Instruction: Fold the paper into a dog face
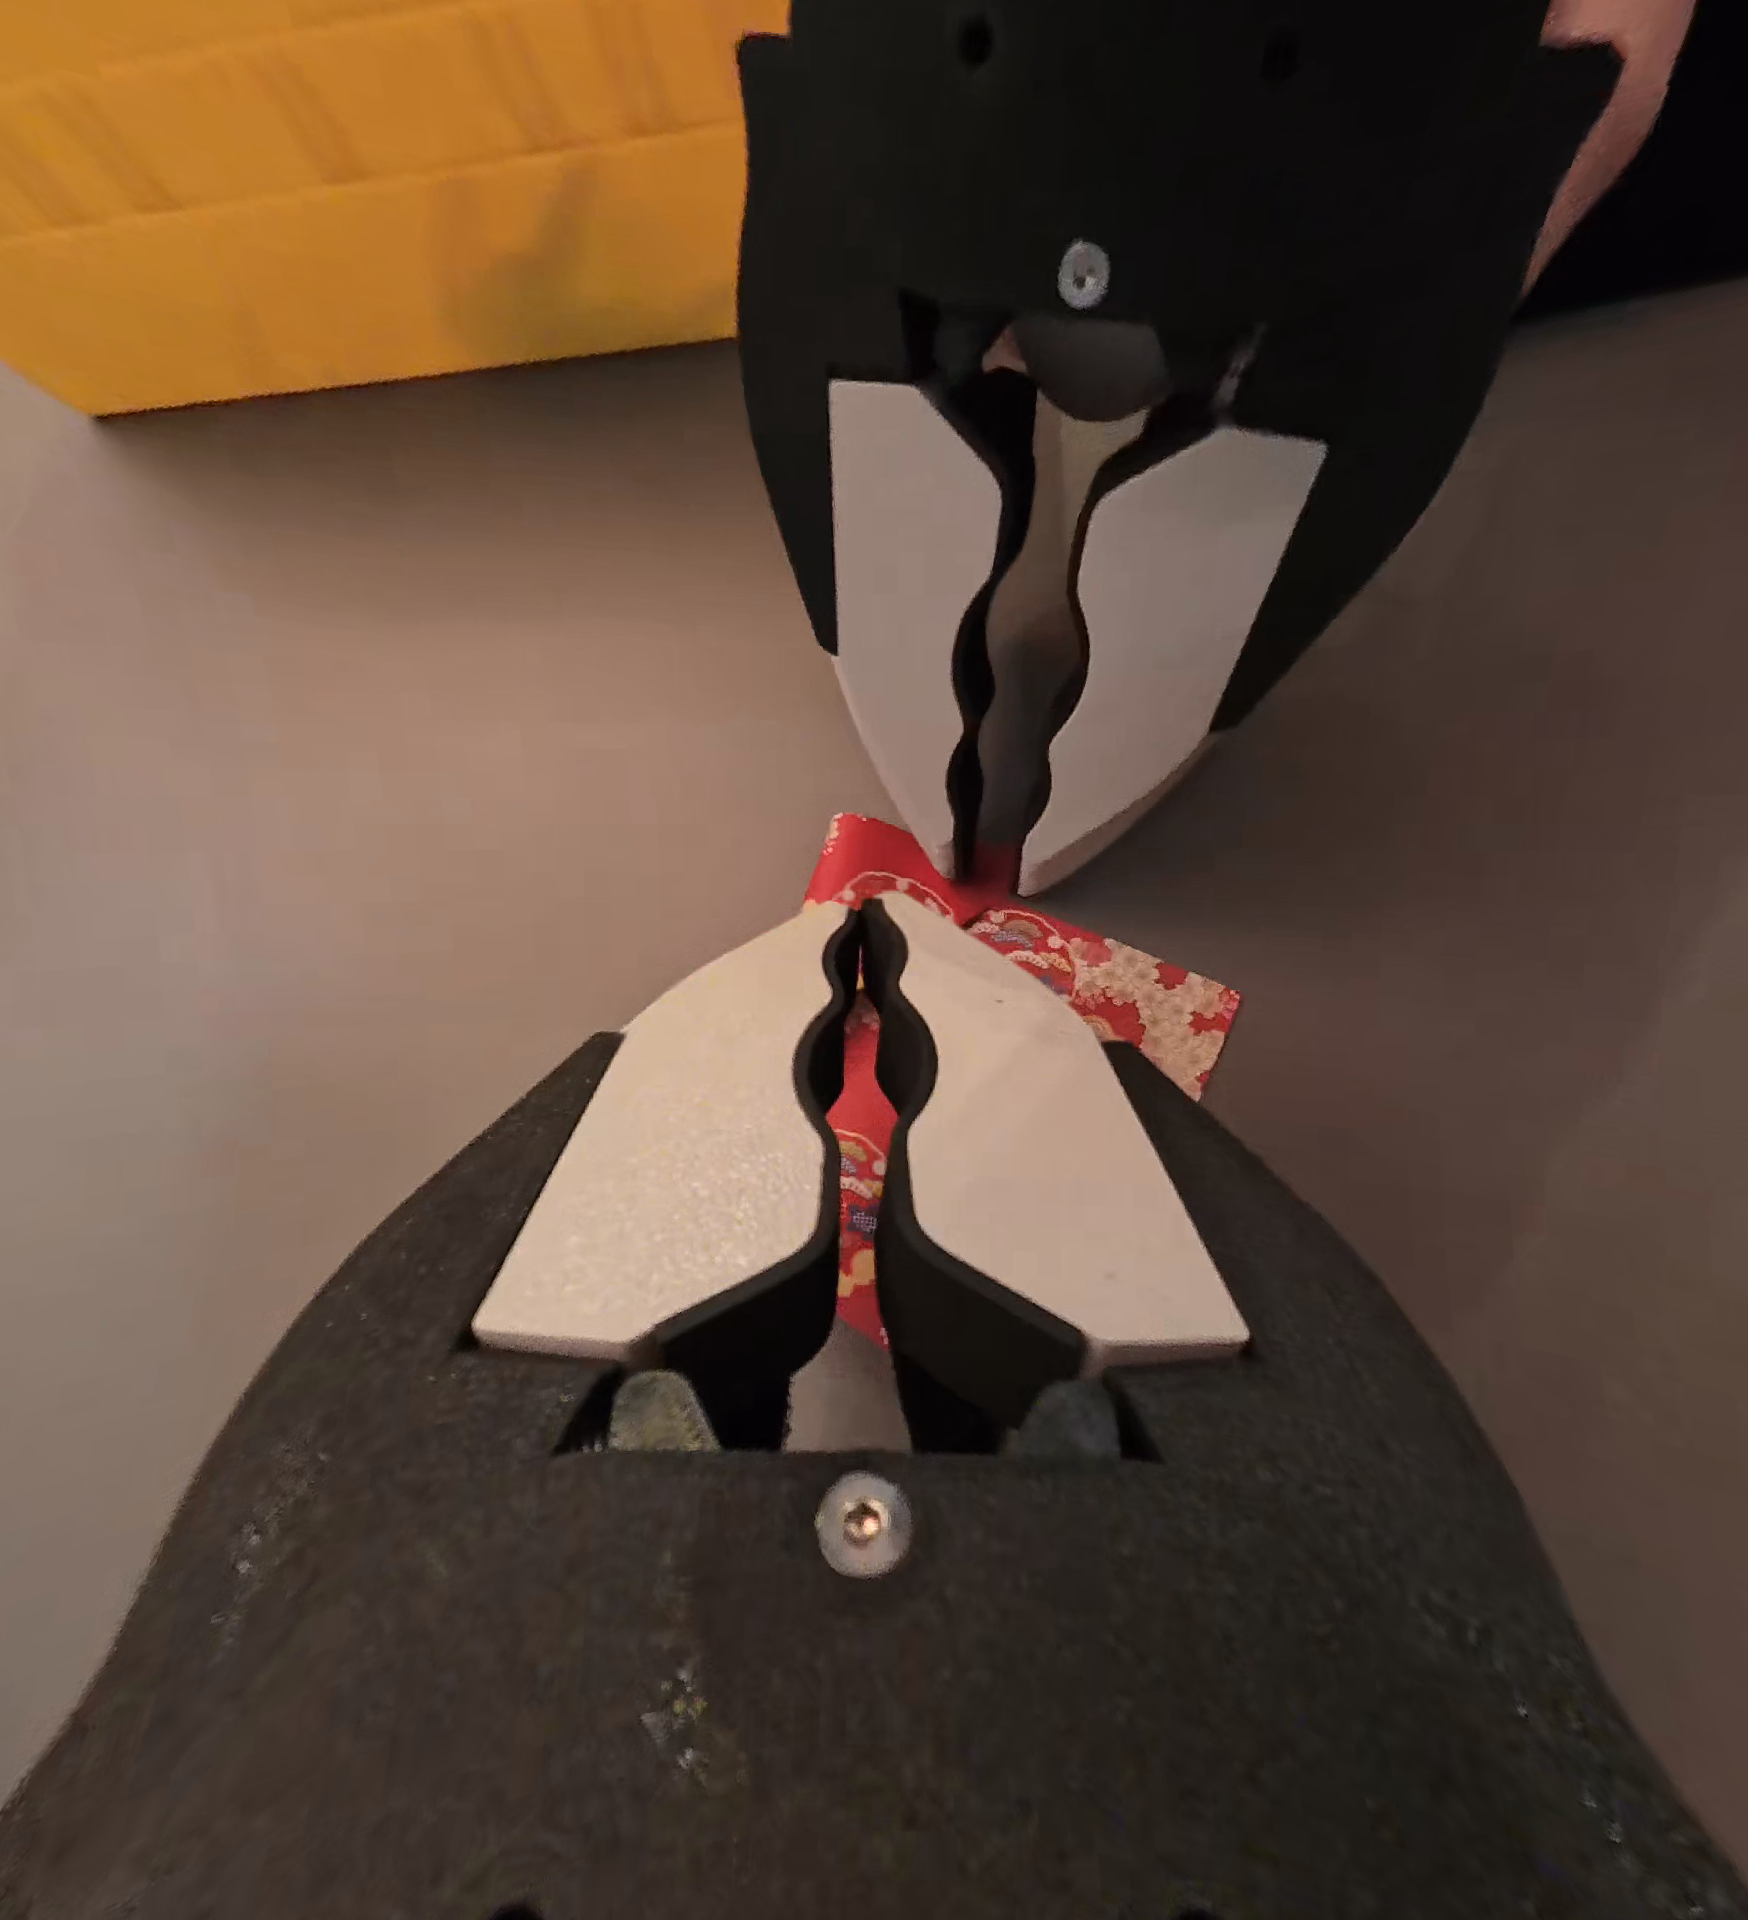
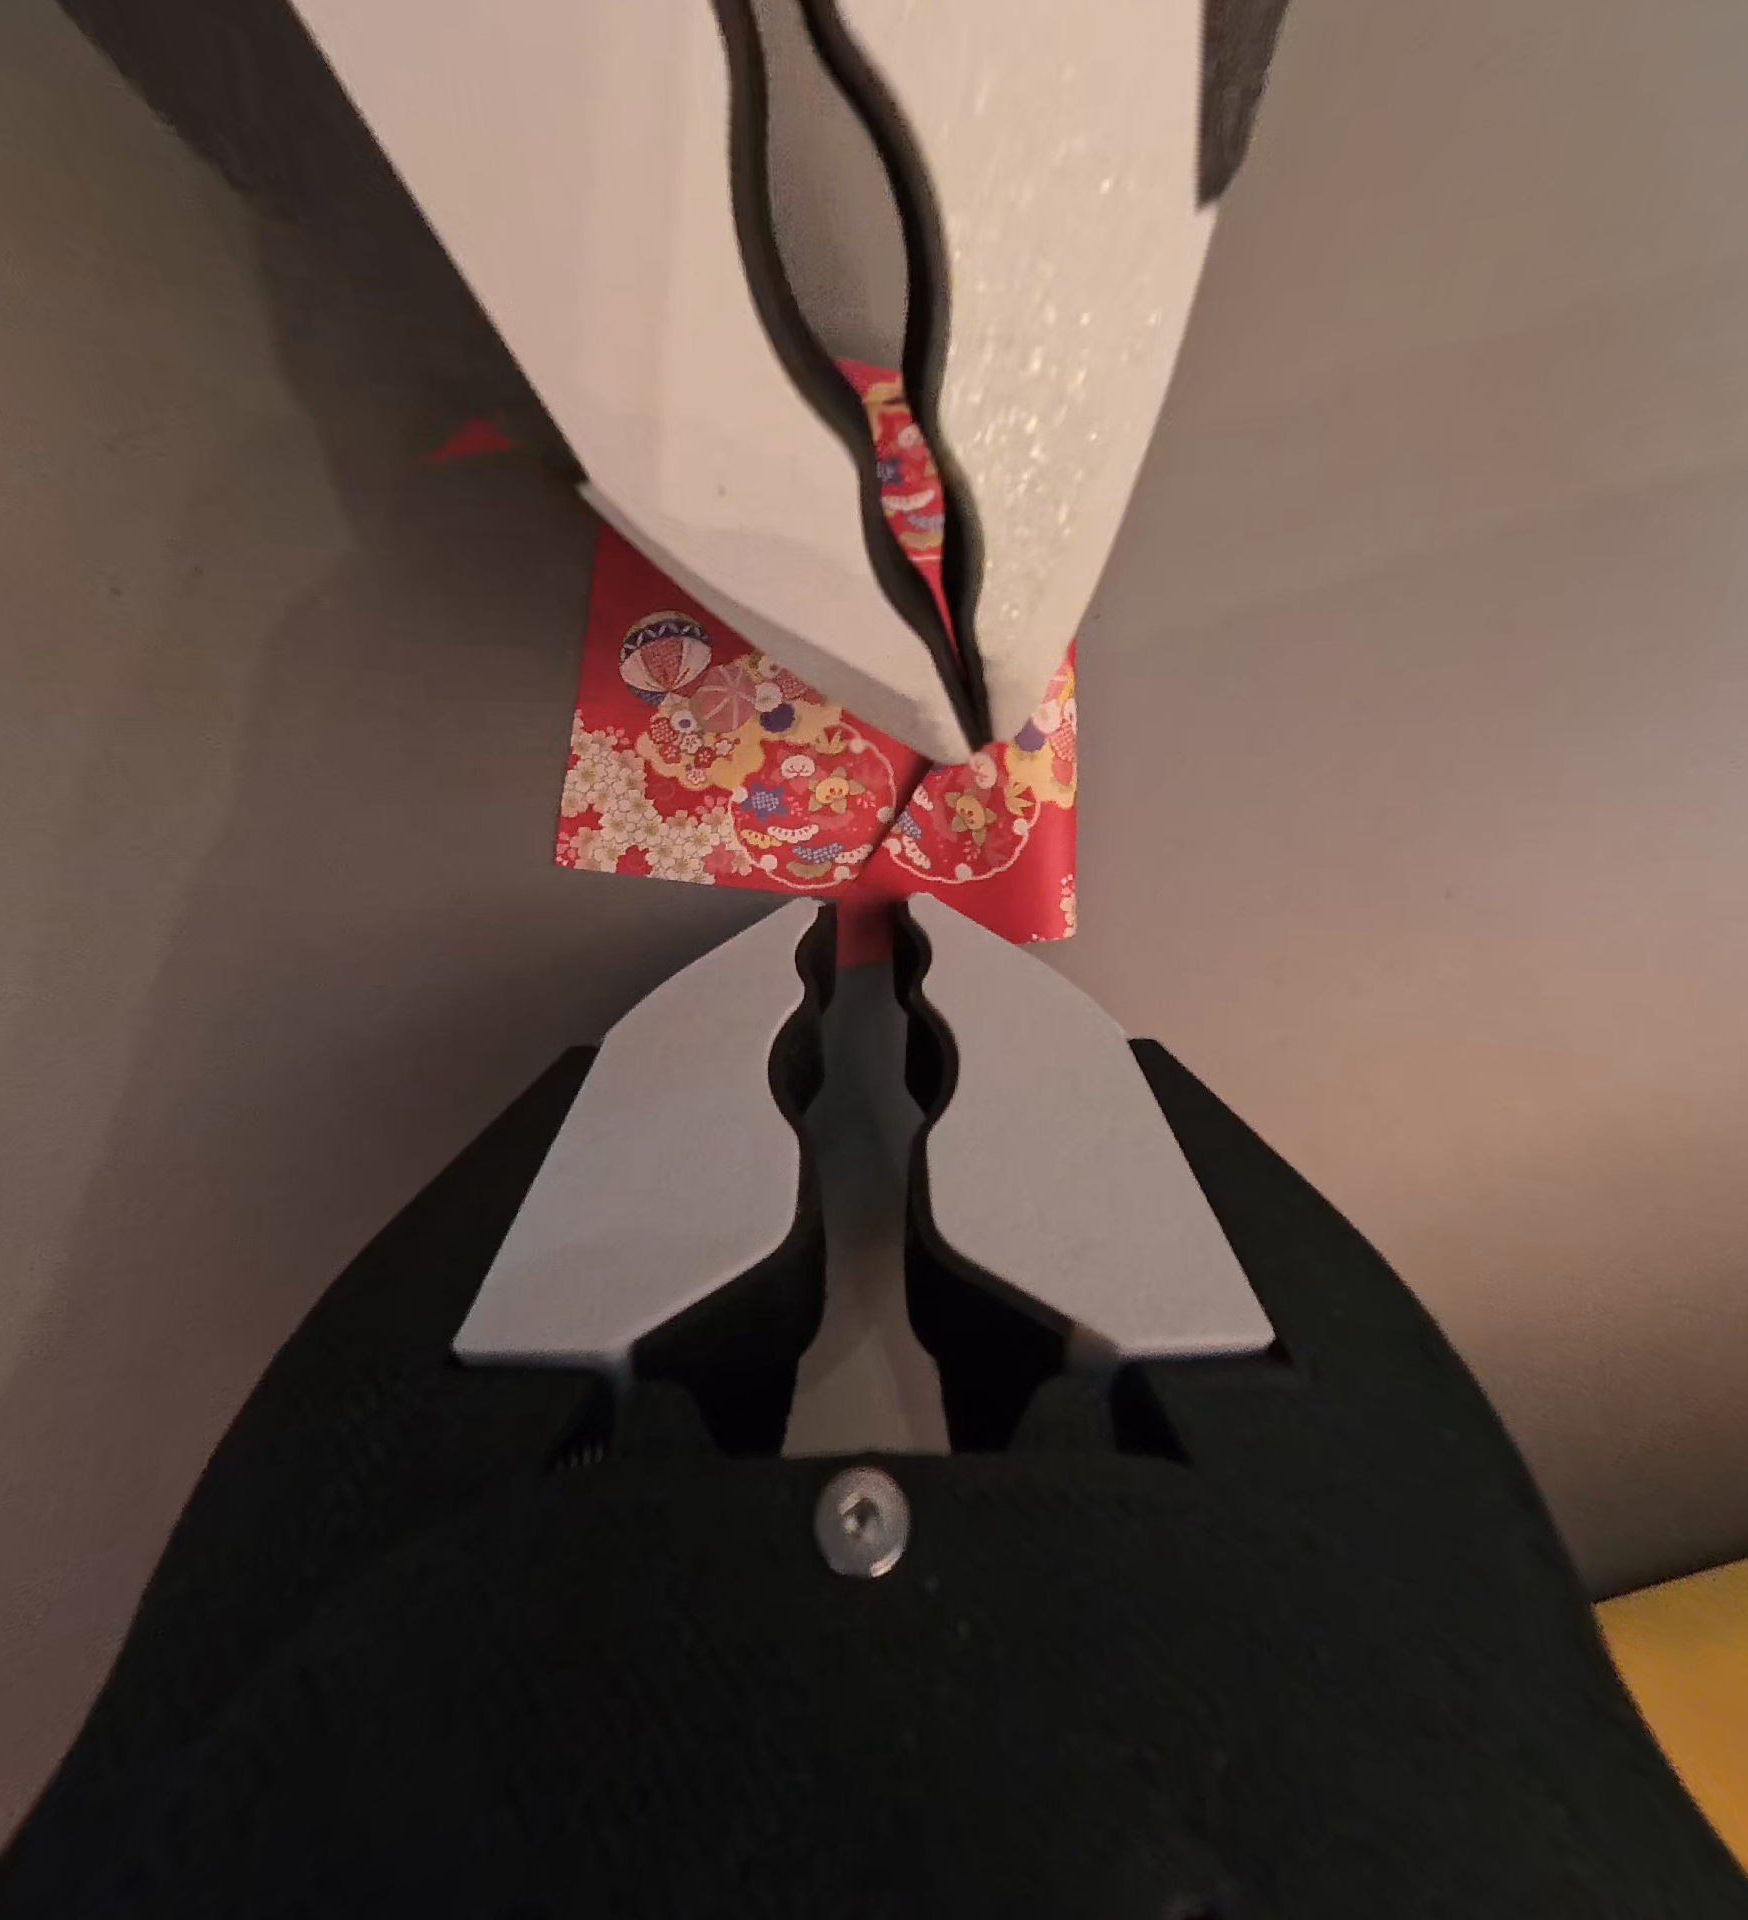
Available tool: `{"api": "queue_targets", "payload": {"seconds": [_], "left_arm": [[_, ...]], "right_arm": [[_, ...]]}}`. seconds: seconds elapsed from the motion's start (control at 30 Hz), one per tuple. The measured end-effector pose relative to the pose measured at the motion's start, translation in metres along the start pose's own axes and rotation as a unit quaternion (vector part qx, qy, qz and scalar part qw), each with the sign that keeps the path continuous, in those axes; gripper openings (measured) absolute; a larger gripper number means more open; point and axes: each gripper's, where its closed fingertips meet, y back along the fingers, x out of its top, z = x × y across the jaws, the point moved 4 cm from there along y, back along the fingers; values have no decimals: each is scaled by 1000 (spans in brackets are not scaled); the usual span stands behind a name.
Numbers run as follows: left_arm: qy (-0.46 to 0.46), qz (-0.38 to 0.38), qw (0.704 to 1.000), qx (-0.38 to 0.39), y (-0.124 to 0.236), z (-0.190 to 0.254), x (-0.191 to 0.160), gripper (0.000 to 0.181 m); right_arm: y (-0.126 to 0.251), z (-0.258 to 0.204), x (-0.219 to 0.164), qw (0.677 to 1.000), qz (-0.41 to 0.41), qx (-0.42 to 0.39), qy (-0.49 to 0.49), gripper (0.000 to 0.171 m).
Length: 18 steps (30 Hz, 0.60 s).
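Observation:
The folded red patterned paper lies flat on the grey table; in the right wrist view two flaps meet at a centre crease. My left gripper is shut, and its joined tips press down on the paper's middle; it enters the right wrist view from above. My right gripper faces it from the opposite side. Its jaws are a narrow gap apart, with the paper's plain red pointed corner between the tips. It also shows in the left wrist view.
A yellow block-like thing stands on the table at the far left, and it also shows low right in the right wrist view. A person's hand holds the right gripper. My hands' fingertips stand some 4 cm from each other.

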Motion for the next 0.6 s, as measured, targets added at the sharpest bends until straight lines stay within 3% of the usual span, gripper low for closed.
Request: {"api": "queue_targets", "payload": {"seconds": [0.37, 0.6], "left_arm": [[-16, -57, 998, 37, -19, -8, -18, 0], [-14, -53, 998, 43, -22, -9, -21, 0]], "right_arm": [[0, 0, 0, 1000, 2, 3, -1, 12], [-1, 0, 0, 1000, 6, 3, -7, 12]]}}
